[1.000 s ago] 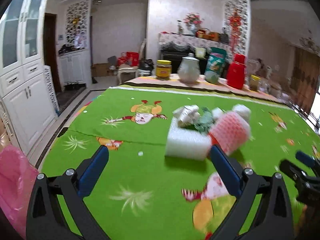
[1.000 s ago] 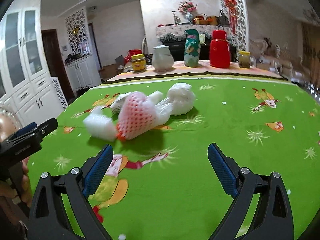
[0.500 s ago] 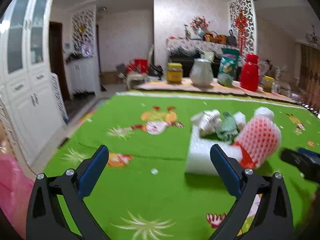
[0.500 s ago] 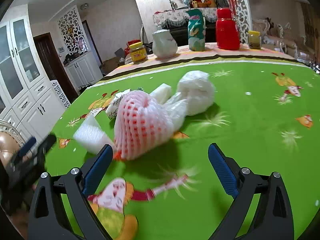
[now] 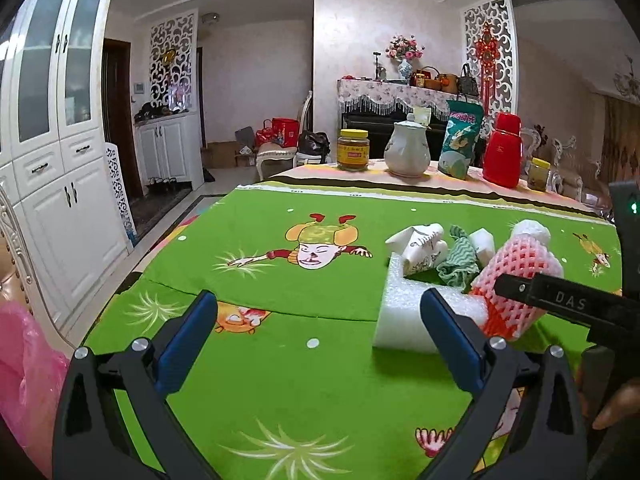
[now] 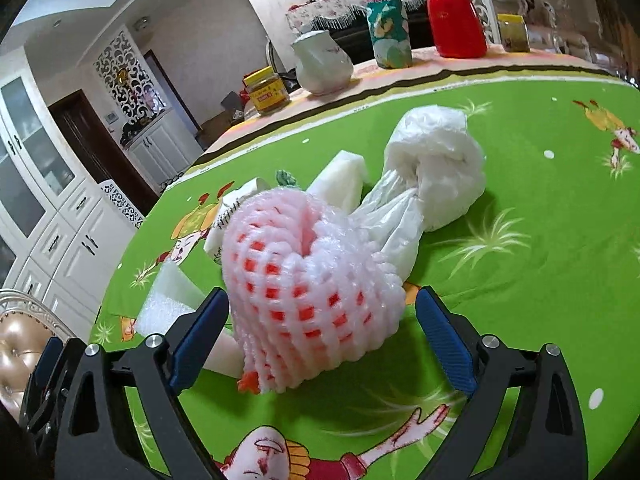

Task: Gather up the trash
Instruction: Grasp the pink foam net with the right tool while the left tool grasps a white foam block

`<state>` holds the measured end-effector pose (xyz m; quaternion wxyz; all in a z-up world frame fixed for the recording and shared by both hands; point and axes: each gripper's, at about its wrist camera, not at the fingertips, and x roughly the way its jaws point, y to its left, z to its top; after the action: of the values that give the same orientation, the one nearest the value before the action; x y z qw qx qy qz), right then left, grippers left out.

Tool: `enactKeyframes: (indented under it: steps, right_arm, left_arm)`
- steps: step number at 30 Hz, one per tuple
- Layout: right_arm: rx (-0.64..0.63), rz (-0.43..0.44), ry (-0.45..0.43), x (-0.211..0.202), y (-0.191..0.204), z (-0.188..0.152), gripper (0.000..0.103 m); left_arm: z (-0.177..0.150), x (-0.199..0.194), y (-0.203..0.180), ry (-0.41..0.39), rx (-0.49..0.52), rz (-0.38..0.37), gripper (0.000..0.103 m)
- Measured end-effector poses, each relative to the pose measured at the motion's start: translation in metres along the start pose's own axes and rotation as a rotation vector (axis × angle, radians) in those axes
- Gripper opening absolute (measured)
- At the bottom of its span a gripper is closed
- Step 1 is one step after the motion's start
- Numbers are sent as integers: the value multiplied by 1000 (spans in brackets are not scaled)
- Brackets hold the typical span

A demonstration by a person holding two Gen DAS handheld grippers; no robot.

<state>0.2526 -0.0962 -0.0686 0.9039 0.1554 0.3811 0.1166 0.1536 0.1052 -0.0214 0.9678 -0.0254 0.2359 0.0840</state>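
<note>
The pink foam fruit net (image 6: pixel 308 292), wrapped over something red-orange, is judged to be very light, soft and springy, so it should crush a little under the pads and is best taken across its bulging middle rather than at the loose orange end. It lies on the green cartoon tabletop (image 6: pixel 540 280) at the front of a small heap, touching a knotted white plastic bag (image 6: pixel 436 172) behind it and a white foam sheet (image 5: pixel 404 312) beside it, with crumpled paper (image 5: pixel 420 244) and a green wrapper (image 5: pixel 460 264) just behind. The right gripper (image 6: pixel 320 336) is tipped downward with the net between its blue pads; its jaws have just been closing but no pad is seen pressing yet. The left gripper (image 5: pixel 320 340) is held wide and empty above the tabletop, near the foam sheet.
</note>
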Motion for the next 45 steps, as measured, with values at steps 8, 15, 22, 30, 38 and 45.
enactKeyframes:
  steps: [8,15,22,30,38,45]
  right_arm:
    - [-86,-26,-41,-26,3,-7,43]
    - [-311,-194,-122,-78,8,-34,40]
    - [-384,-372,-180,-109,-8,-62,40]
    - [-354,-400,-227,-112,-13,-60,39]
    - [-331,-392,-239,-114,-16,-59,39]
    - [-255,-365,-232,-117,-30,-55,39]
  left_arm:
    - [0,3,0,17,0,-26,98]
    - [-2,-1,-3,24,6,-61,98]
    - [-5,-1,-10,59,18,-110,98]
    - [-10,2,-23,107,43,-152,98]
    - [-11,12,-43,228,10,-181,98]
    - [2,43,-74,267,31,-68,98]
